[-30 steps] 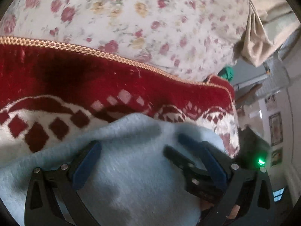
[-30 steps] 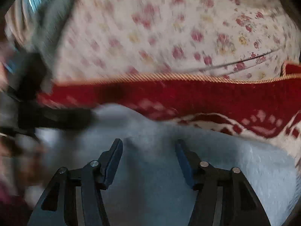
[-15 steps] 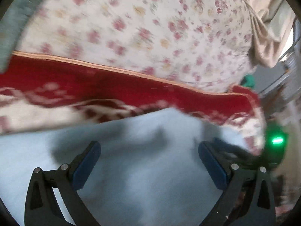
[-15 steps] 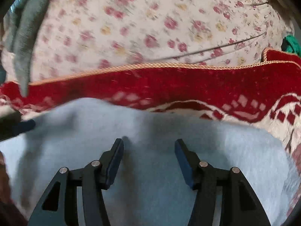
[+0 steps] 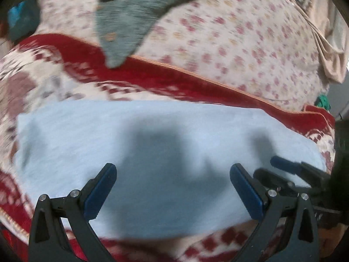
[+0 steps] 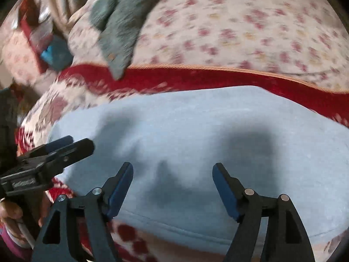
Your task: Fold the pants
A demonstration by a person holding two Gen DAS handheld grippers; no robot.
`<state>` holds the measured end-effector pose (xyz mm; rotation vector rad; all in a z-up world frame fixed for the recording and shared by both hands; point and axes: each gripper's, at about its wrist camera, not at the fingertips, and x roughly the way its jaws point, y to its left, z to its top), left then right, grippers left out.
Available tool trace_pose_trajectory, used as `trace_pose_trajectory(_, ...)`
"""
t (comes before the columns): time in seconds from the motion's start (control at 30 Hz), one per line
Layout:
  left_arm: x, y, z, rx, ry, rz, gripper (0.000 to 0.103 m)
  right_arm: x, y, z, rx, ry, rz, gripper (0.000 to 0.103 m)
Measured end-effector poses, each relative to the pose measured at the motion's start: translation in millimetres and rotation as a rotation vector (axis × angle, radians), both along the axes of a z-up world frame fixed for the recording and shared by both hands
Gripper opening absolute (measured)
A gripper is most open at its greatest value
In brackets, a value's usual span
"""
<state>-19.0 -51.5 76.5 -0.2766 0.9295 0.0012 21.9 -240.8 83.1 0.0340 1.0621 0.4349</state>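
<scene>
Pants (image 5: 165,144) of pale blue fleece lay folded flat on a red-and-cream patterned blanket (image 5: 152,76) over a floral bedsheet (image 5: 240,37), a grey garment (image 5: 130,11) beyond, while the left gripper (image 5: 172,187) hovered open and empty and the right gripper (image 6: 172,187), jaws just widened, gripped nothing.

Left gripper (image 5: 173,175): black triangular cut-out arms, blue pads (image 5: 99,193), silver screws at pivots. Right gripper (image 6: 172,174): same build, black frame w/ blue pads (image 6: 224,191), silver screw heads. Left tool body has white lettering, blurred. Magenta sleeve (image 6: 9,244) at the left hand (image 6: 11,215).
</scene>
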Motion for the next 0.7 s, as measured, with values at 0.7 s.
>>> trace_pose_trajectory(0.7, -99.1, 156.8, -30.2, -0.306, 0.01, 0.378, 0.103, 59.1, 186.7, -8.4, 0.075, 0.076, 0.511, 0.08)
